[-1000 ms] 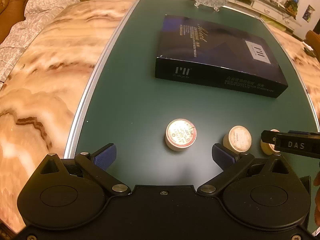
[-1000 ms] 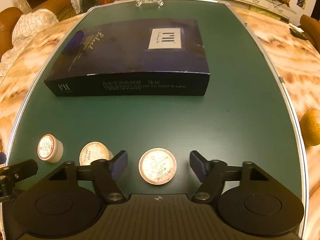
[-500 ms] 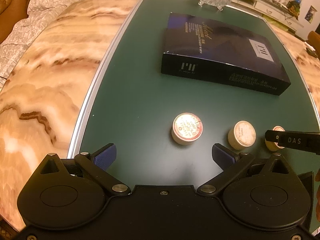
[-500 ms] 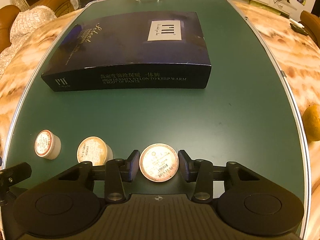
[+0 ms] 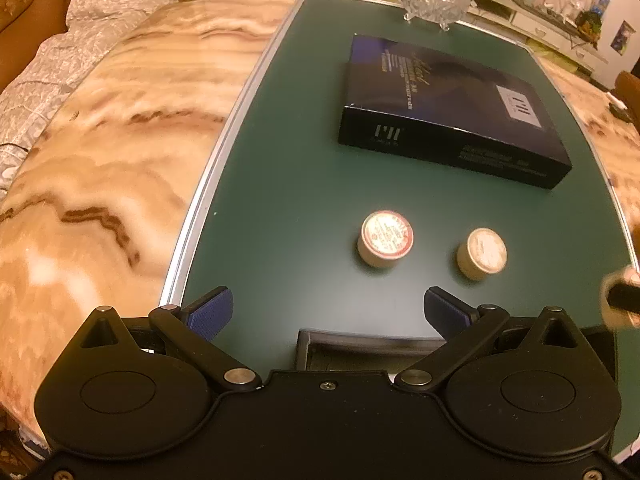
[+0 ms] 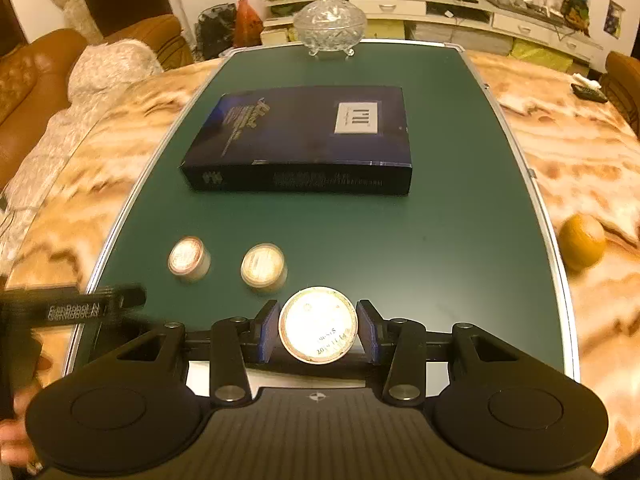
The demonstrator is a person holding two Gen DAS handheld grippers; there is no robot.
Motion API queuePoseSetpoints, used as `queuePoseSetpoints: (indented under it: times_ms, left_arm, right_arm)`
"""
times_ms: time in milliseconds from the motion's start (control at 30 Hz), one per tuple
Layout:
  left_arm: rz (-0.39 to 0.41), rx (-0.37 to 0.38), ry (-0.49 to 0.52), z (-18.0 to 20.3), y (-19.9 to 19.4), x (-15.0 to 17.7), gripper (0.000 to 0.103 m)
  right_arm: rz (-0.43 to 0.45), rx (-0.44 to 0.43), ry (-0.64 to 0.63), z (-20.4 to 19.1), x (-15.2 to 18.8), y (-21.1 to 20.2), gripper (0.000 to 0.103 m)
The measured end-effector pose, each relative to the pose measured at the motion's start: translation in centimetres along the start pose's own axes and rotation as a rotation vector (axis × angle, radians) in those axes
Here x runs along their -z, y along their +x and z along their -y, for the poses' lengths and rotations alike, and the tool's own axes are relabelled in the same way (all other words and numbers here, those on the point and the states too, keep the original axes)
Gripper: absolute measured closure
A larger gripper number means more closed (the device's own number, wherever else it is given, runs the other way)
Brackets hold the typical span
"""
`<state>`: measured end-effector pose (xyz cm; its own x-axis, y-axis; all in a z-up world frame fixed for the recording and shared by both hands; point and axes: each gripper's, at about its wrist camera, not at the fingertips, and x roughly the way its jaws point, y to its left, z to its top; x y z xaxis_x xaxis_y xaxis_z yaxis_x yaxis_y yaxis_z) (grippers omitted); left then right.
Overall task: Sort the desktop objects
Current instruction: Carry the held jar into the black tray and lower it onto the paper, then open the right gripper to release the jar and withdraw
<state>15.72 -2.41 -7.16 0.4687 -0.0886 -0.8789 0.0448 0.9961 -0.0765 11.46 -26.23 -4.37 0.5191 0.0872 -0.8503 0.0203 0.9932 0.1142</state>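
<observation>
My right gripper (image 6: 318, 330) is shut on a small round jar (image 6: 318, 325) with a foil lid and holds it lifted above the green mat (image 6: 440, 248). Two more small jars stand on the mat: a red-rimmed one (image 5: 385, 238) (image 6: 189, 258) and a plain one (image 5: 482, 253) (image 6: 264, 268). A dark blue flat box (image 5: 448, 112) (image 6: 304, 140) lies further back. My left gripper (image 5: 328, 312) is open and empty, above the mat's near edge, short of the two jars. The right gripper shows blurred at the right edge of the left wrist view (image 5: 622, 298).
A lidded glass bowl (image 6: 330, 24) stands at the mat's far end. An orange fruit (image 6: 582, 238) lies on the marble table (image 5: 100, 160) right of the mat. A sofa with a blanket (image 5: 80, 20) is at the left.
My right gripper closed on the nearest jar and lifted it up and back. My left gripper drew back, so the two remaining jars sit further from it.
</observation>
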Motion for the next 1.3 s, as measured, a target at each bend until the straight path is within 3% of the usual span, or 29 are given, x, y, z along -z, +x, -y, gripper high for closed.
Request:
queuePoseSetpoints:
  times_ms: [233, 500, 1100, 1300]
  left_arm:
    - [-0.002, 0.019, -0.007, -0.4, -1.3, 1.4, 0.000]
    - [0.004, 0.011, -0.005, -1.1, -2.3, 2.4, 0.000]
    - [-0.003, 0.006, -0.008, -1.2, -2.2, 2.4, 0.000]
    - [-0.006, 0.006, -0.005, -0.9, -2.0, 2.4, 0.000]
  right_arm:
    - [-0.116, 0.039, -0.044, -1.1, 4.5, 1.1, 0.058]
    - [-0.201, 0.093, -0.054, -1.5, 6.9, 4.5, 0.058]
    - [-0.192, 0.131, -0.072, -2.3, 7.8, 4.9, 0.056]
    - [-0.166, 0.113, -0.045, -2.0, 7.9, 4.2, 0.051]
